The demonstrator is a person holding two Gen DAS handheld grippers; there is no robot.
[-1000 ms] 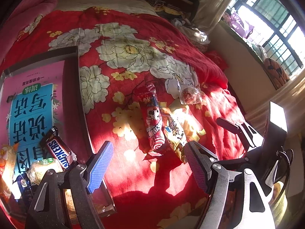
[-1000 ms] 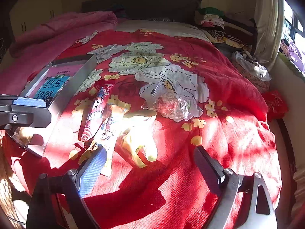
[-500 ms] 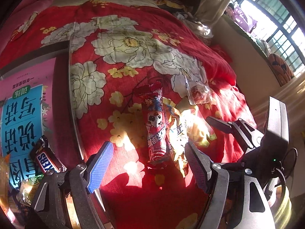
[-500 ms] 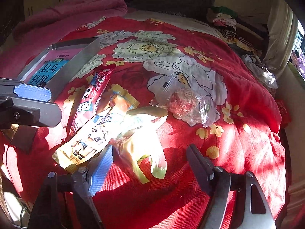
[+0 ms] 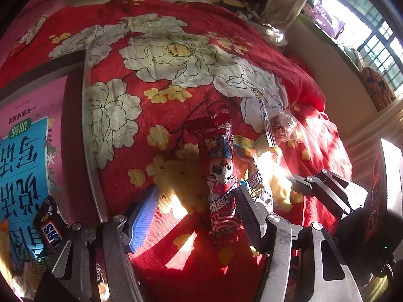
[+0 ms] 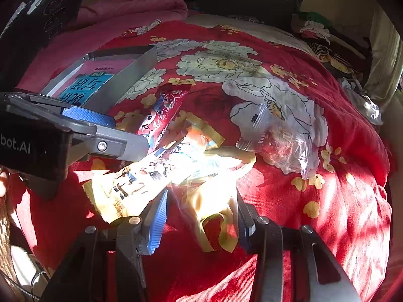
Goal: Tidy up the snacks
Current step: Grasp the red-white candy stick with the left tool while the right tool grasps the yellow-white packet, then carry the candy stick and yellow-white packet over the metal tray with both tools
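On the bed, your left tongs are closing around the red snack stick; right tongs closing on the crinkly yellow wrapper. Both light, slippery; pinch mid-length.

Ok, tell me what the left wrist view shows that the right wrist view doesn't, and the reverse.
Only the left wrist view shows the Snickers bar lying in the tray and the barred window.

Only the right wrist view shows the dark headboard and the pale yellow packet between the closing right tool.

Both show the red cartoon snack stick, which lies between the closing left tool, plus the tray, the clear bag and the floral blanket.
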